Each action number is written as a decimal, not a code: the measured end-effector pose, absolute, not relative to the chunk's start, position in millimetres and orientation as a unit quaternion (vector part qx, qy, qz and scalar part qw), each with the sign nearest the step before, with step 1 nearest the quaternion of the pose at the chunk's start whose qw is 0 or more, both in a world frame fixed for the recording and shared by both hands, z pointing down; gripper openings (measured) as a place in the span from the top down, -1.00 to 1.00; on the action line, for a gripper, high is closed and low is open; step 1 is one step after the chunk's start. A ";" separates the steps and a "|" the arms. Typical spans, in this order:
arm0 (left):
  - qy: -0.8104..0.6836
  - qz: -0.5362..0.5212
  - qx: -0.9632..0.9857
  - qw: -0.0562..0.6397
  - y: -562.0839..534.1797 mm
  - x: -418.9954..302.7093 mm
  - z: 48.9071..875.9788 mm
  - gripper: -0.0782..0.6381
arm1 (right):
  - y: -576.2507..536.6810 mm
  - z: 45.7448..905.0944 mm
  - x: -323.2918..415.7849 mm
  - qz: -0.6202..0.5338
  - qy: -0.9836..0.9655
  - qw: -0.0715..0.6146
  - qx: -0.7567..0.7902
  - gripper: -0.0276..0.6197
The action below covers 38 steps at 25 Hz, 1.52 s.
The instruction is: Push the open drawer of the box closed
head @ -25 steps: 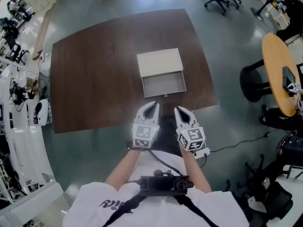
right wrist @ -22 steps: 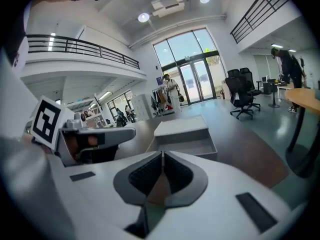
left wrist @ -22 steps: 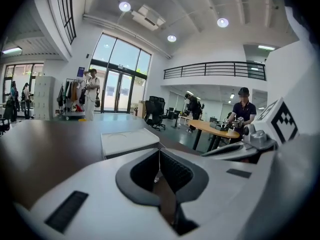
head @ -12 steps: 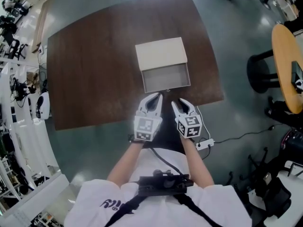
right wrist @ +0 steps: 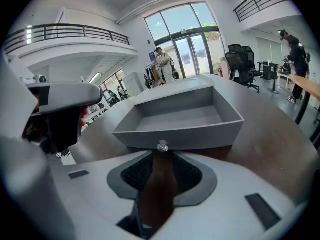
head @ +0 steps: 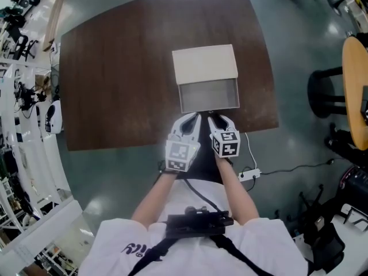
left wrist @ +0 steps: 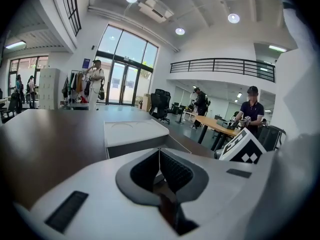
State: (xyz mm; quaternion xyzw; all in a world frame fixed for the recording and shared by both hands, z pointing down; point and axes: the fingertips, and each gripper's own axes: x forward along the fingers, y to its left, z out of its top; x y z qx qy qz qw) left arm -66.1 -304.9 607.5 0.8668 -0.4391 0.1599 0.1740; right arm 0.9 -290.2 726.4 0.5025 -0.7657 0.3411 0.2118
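Observation:
A pale box [head: 204,64] stands on the dark wooden table [head: 115,68], and its grey drawer [head: 209,95] is pulled out toward me, empty. On the drawer front [right wrist: 175,136] sits a small clear knob [right wrist: 162,145]. My right gripper [head: 217,118] is just short of that front. Its jaws are slightly open around a narrow gap, and the knob lies just beyond the tips of the right gripper [right wrist: 161,156]. My left gripper [head: 192,117] is beside it, at the drawer's left corner. It is shut and empty, with the tips of the left gripper [left wrist: 159,154] meeting. The box [left wrist: 132,133] shows ahead.
The table's near edge lies under my wrists. On the floor to the right are a white power strip [head: 248,175] with its cable, a black stool [head: 322,91] and a round wooden table [head: 353,91]. Racks of equipment [head: 23,96] line the left side.
Both grippers have moved forward from beyond the table edge to the drawer's front. The box and drawer have not moved on the table.

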 end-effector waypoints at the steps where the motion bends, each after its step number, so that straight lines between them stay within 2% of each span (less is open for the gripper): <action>1: -0.442 0.160 0.865 0.175 -304.0 -67.2 606.5 0.75 | -289.8 727.1 1.0 0.341 -0.765 0.214 0.502 0.57; 11: -0.468 0.158 0.850 0.181 -300.1 -75.5 600.5 0.75 | -291.7 726.2 1.5 0.336 -0.766 0.233 0.496 0.58; 13: -0.470 0.159 0.849 0.183 -299.7 -75.5 601.5 0.75 | -291.1 726.6 4.5 0.338 -0.764 0.233 0.498 0.69; 38: -0.502 0.143 0.833 0.185 -322.8 -83.9 601.5 0.75 | -299.5 731.7 13.7 0.375 -0.753 0.221 0.494 0.69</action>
